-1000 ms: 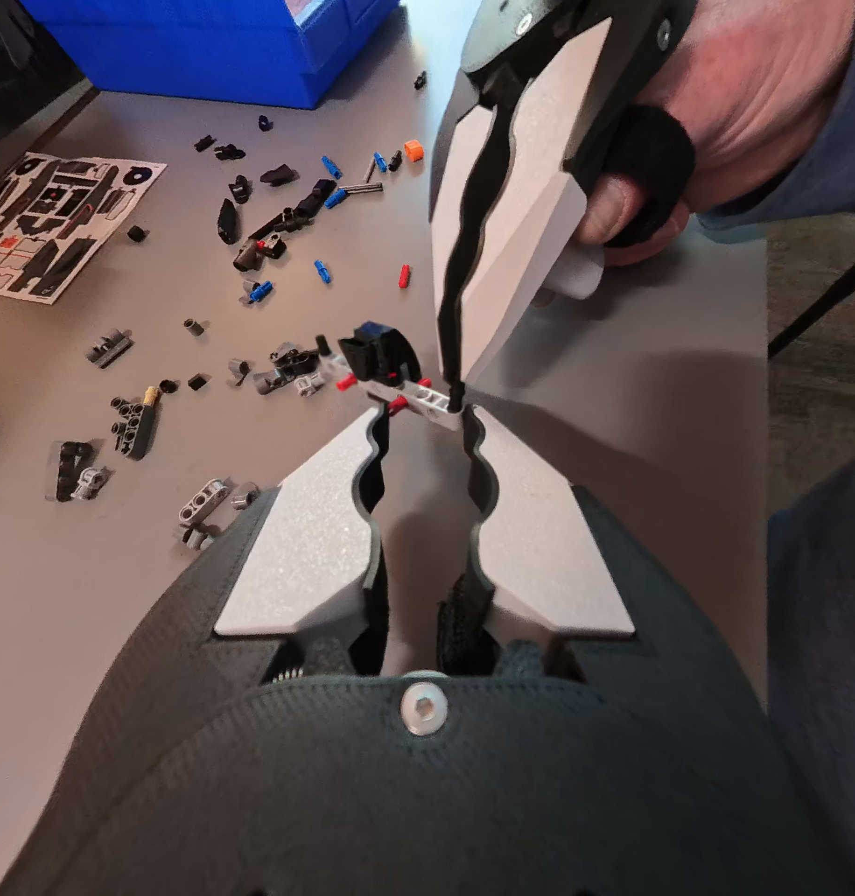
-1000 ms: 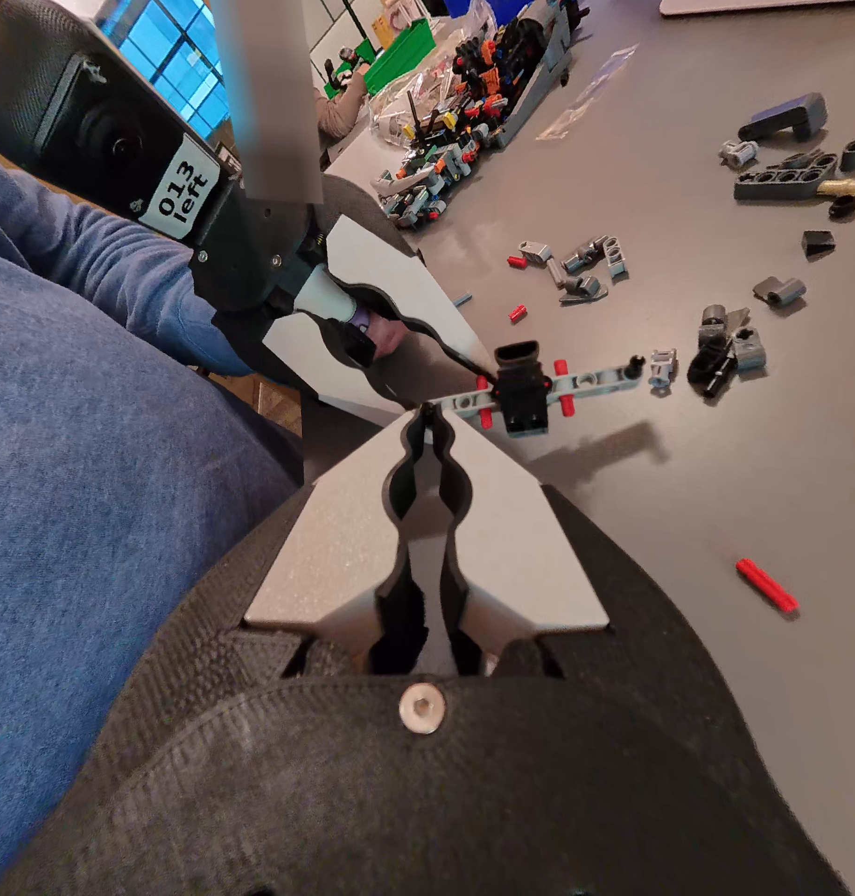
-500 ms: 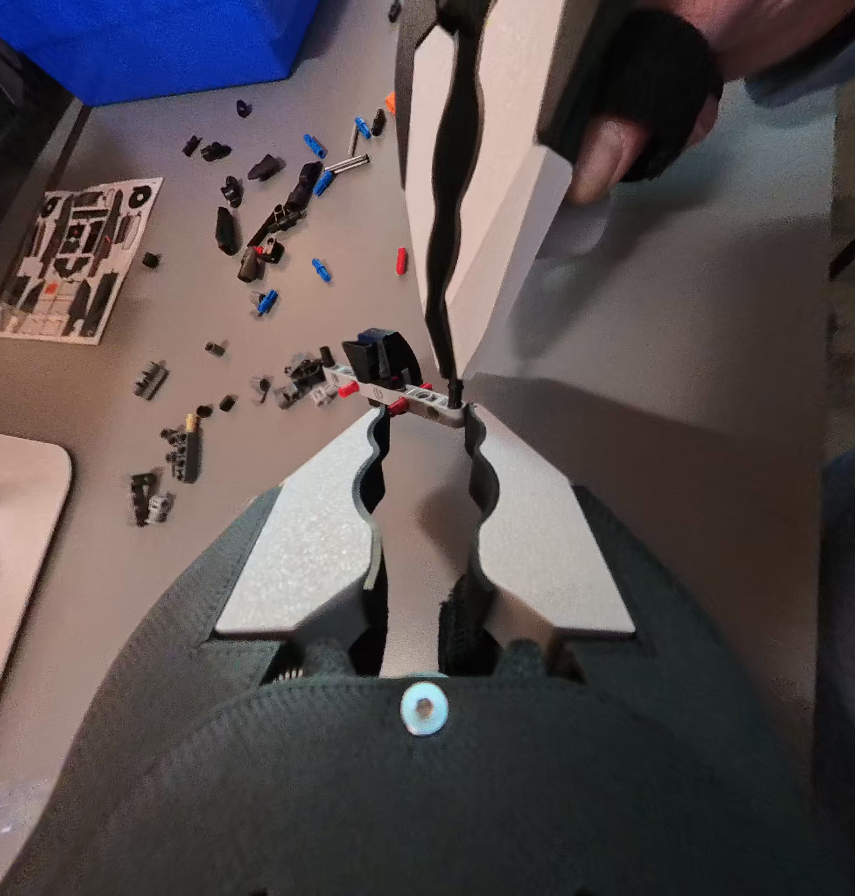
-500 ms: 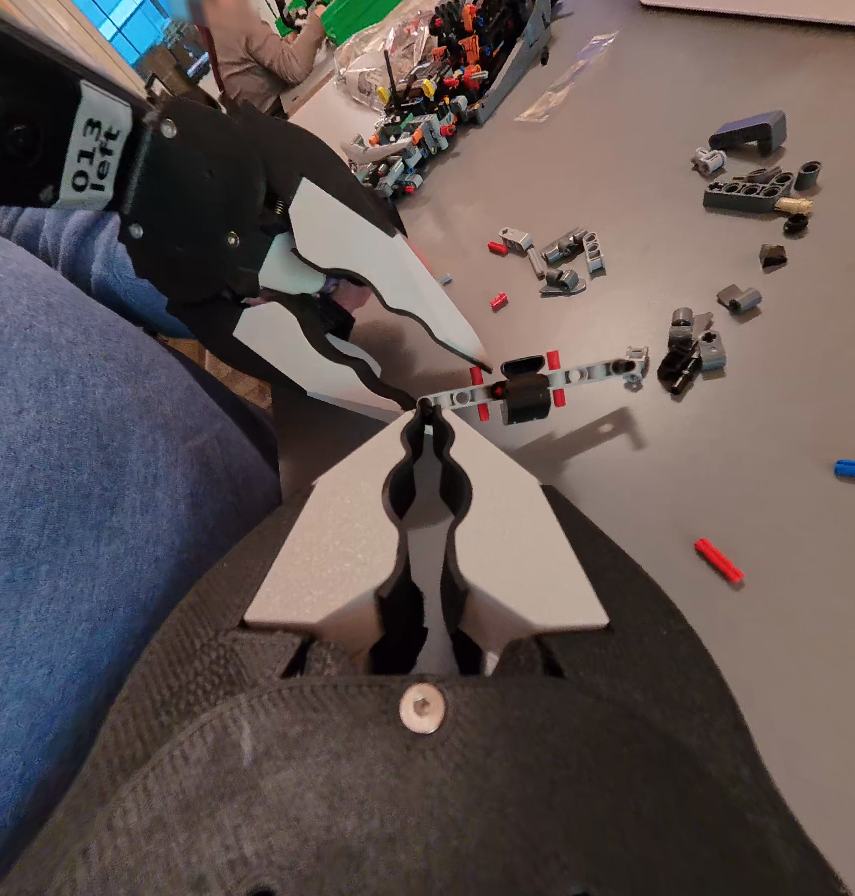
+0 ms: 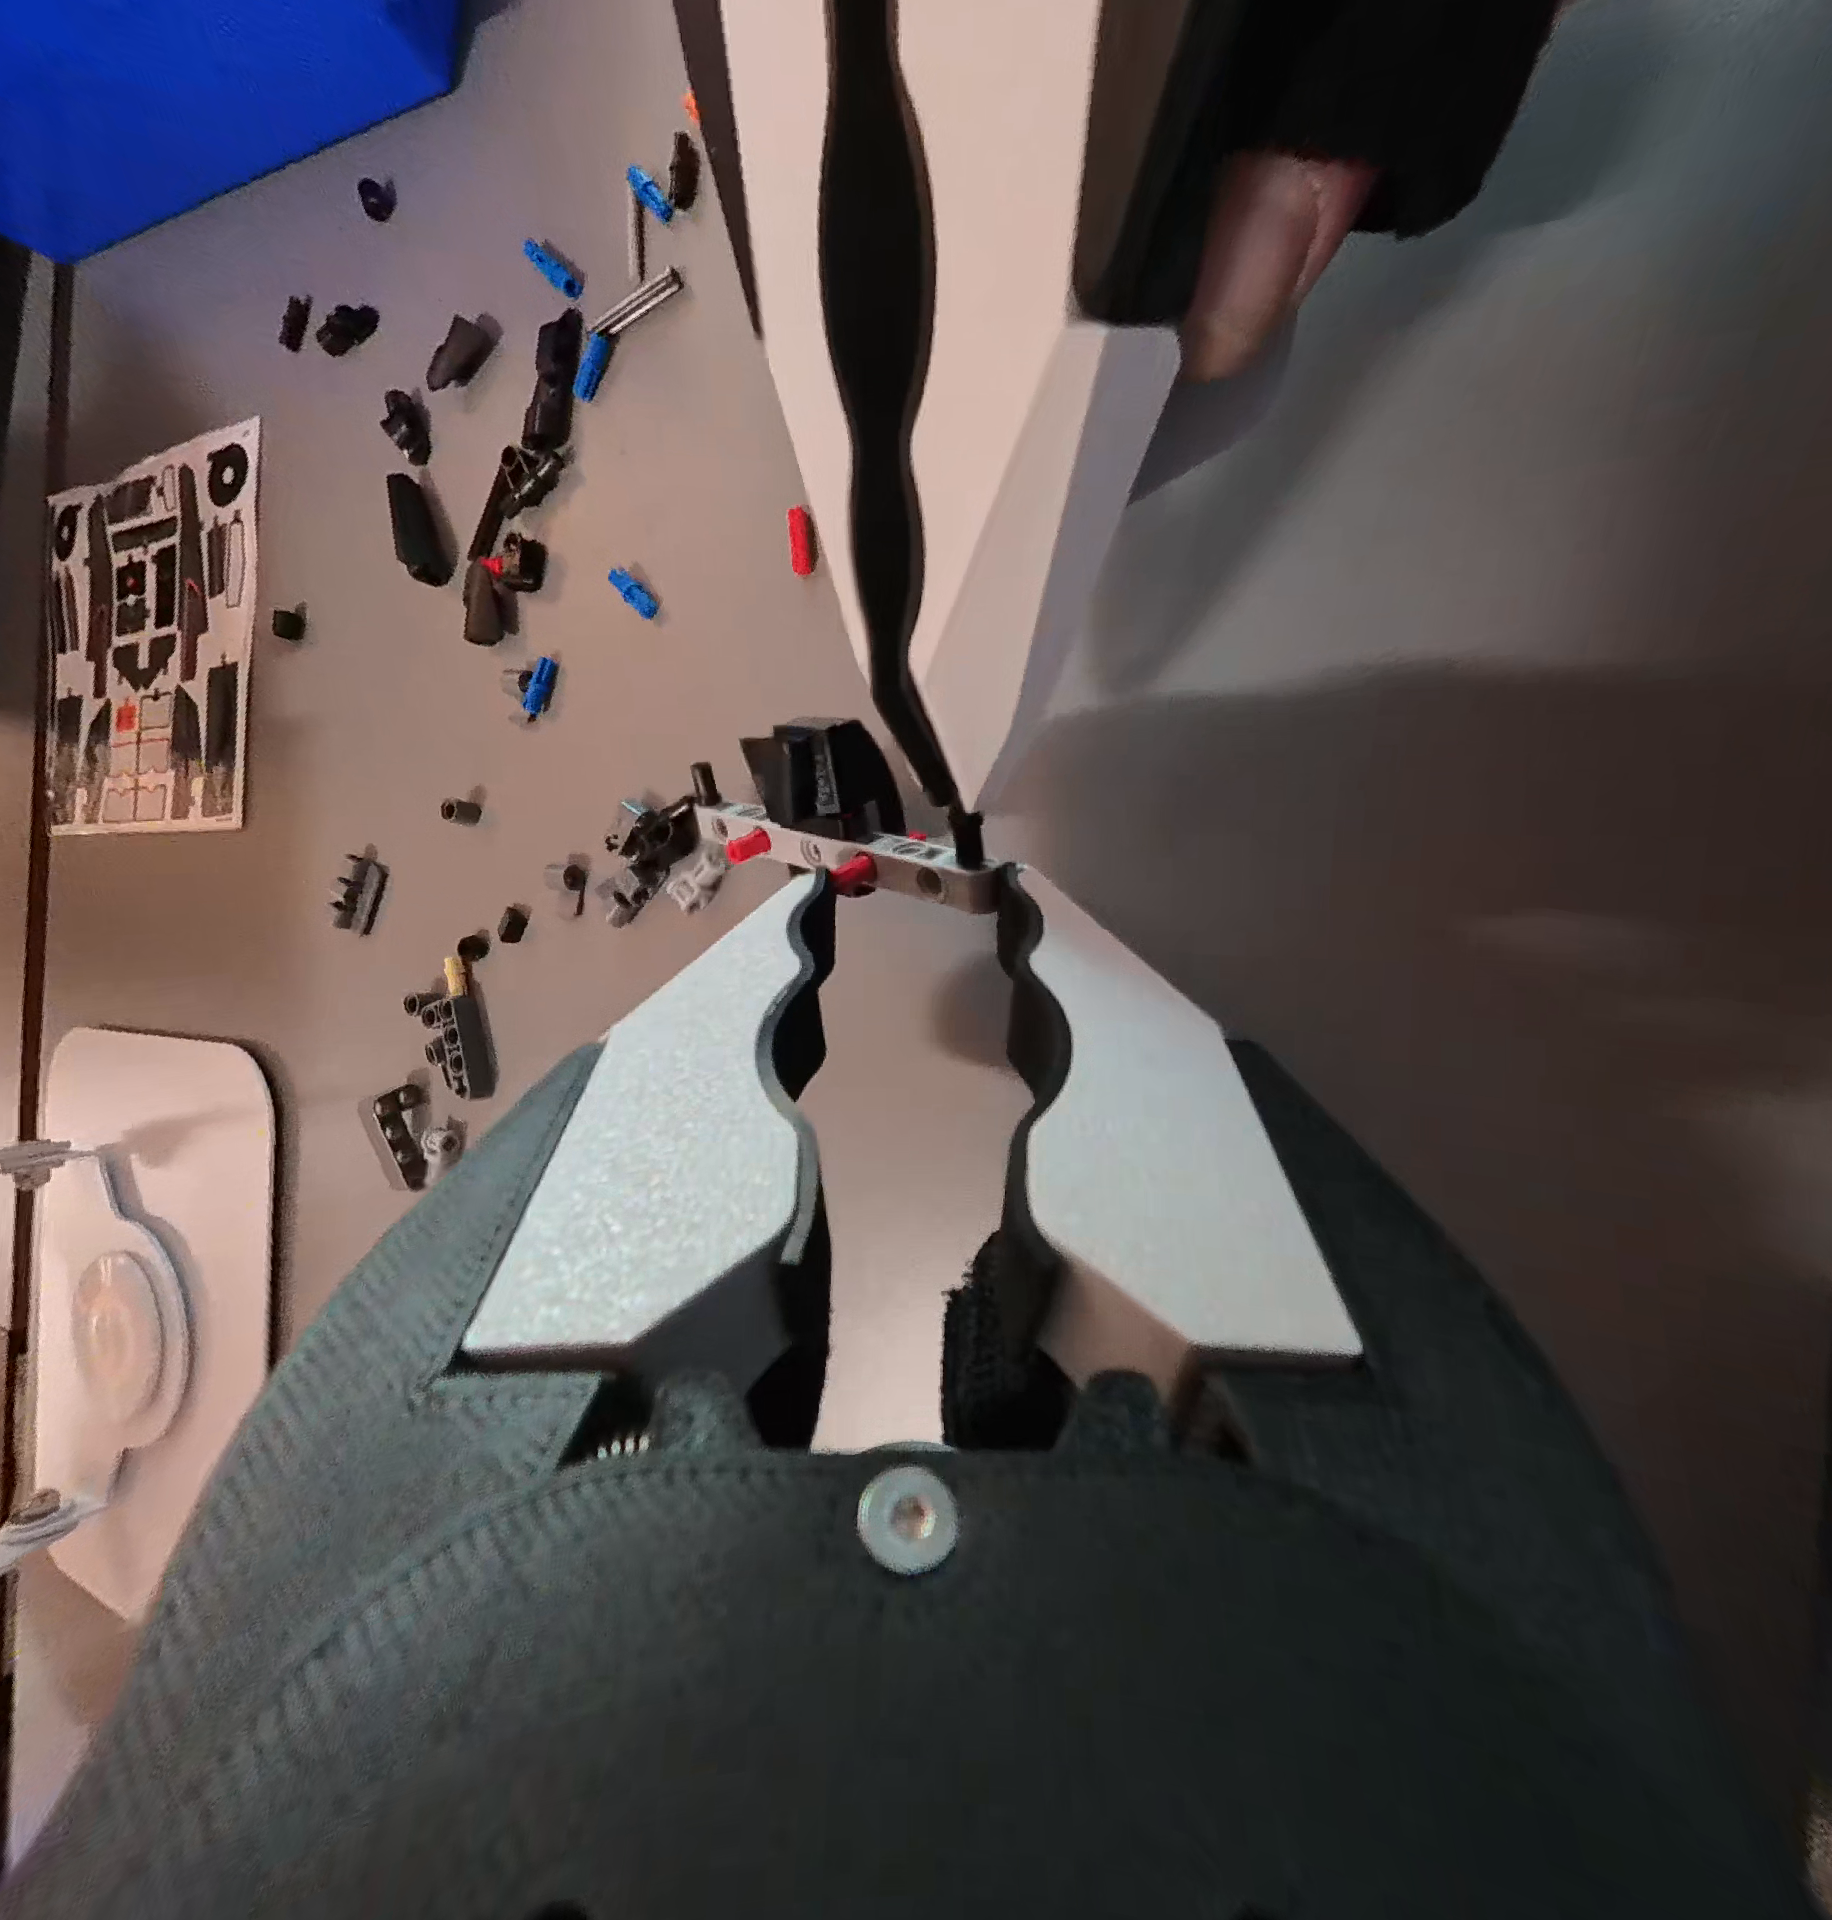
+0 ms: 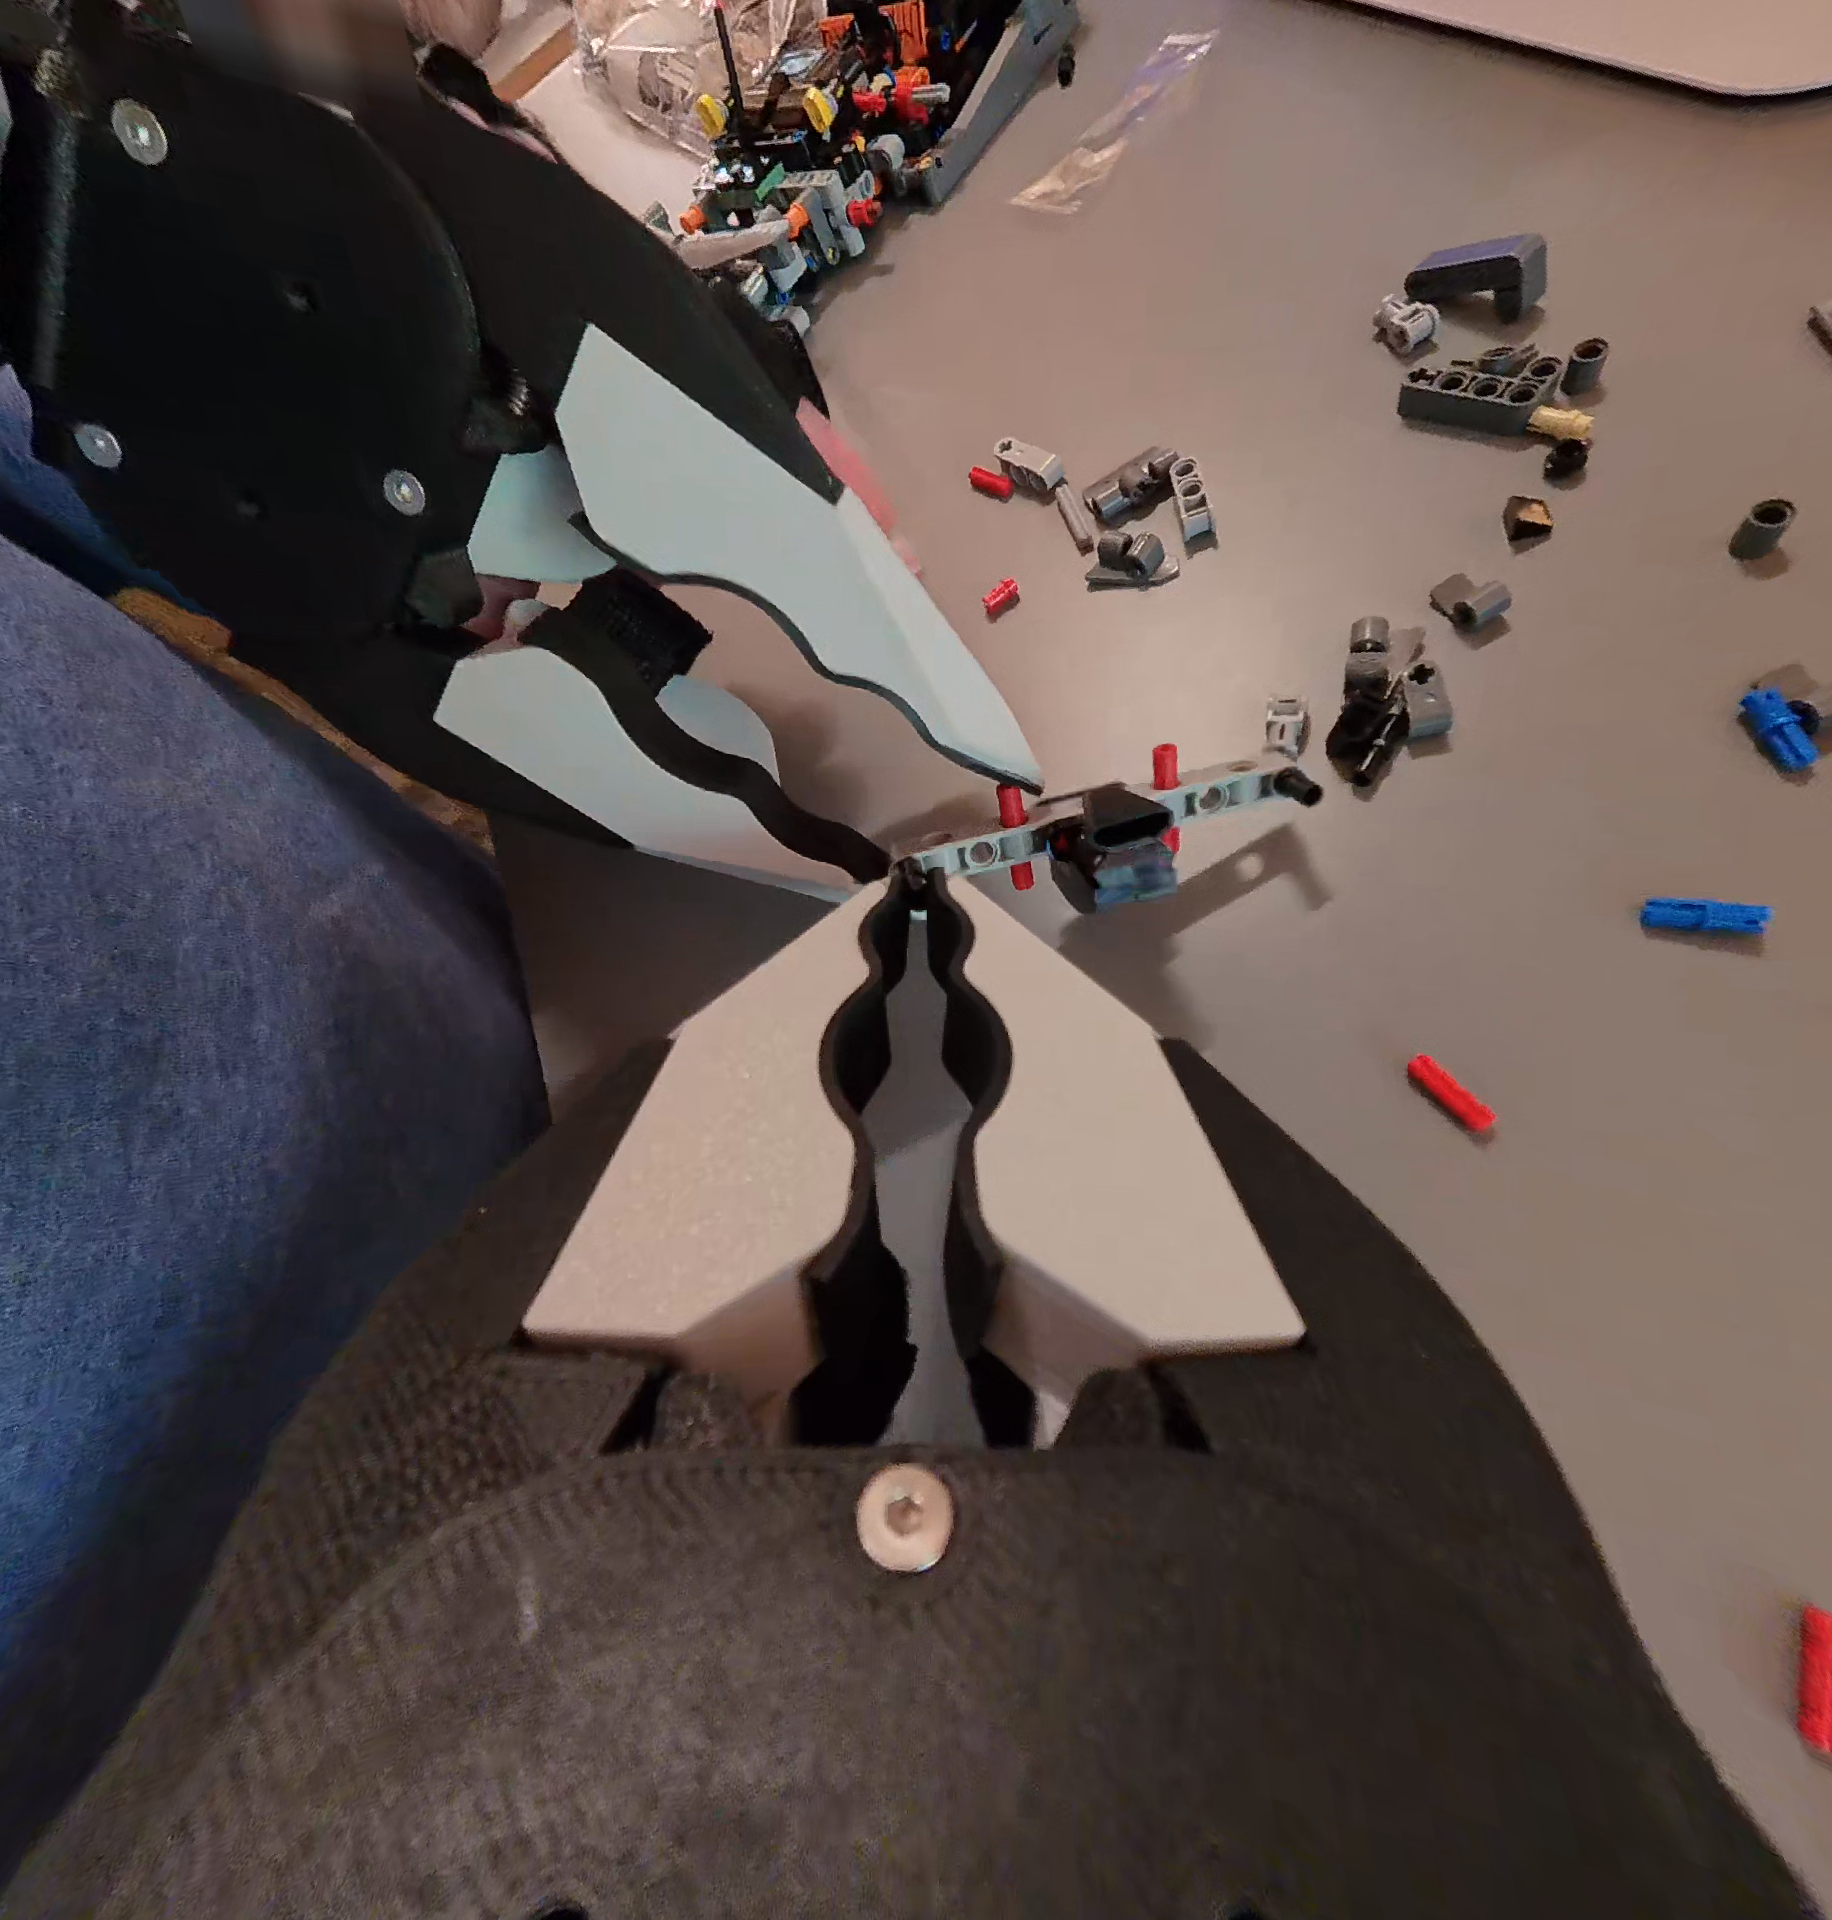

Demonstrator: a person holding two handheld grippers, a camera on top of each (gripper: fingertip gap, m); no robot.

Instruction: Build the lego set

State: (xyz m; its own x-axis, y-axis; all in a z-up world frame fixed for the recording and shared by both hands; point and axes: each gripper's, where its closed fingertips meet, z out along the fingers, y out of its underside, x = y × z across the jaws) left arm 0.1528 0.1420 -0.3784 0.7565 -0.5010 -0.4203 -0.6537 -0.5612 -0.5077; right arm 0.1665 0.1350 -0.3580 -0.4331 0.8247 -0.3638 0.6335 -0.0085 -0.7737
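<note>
A light grey holed beam (image 5: 896, 857) carries a black curved piece (image 5: 818, 774) and red pins (image 5: 751, 844). It is held in the air above the grey table (image 5: 1411, 935). My left gripper (image 5: 912, 899) is shut on the beam's near end. My right gripper (image 5: 959, 821) comes down from above, shut on a small black pin (image 5: 966, 831) that sits at the beam's end hole. In the right wrist view my right gripper (image 6: 917, 883) meets the beam (image 6: 1218, 795) end on. The left gripper (image 6: 953, 821) clamps it from the upper left.
A blue bin (image 5: 164, 104), a sticker sheet (image 5: 153, 634) and scattered black and blue parts (image 5: 517, 499) lie beyond. A white pad (image 5: 164, 1247) is at the left. In the right wrist view there are grey parts (image 6: 1483, 395), loose red pins (image 6: 1452, 1091), a blue pin (image 6: 1707, 914) and a built model (image 6: 839, 135). Only a small space, under 4 cm, lies between the two pairs of fingers. The built model (image 6: 839, 135) is about 30 centimeters from my left fingertips.
Both grippers have lifted the beam higher off the table and turned it, so the black piece now hangs to one side. Neither grip has changed.
</note>
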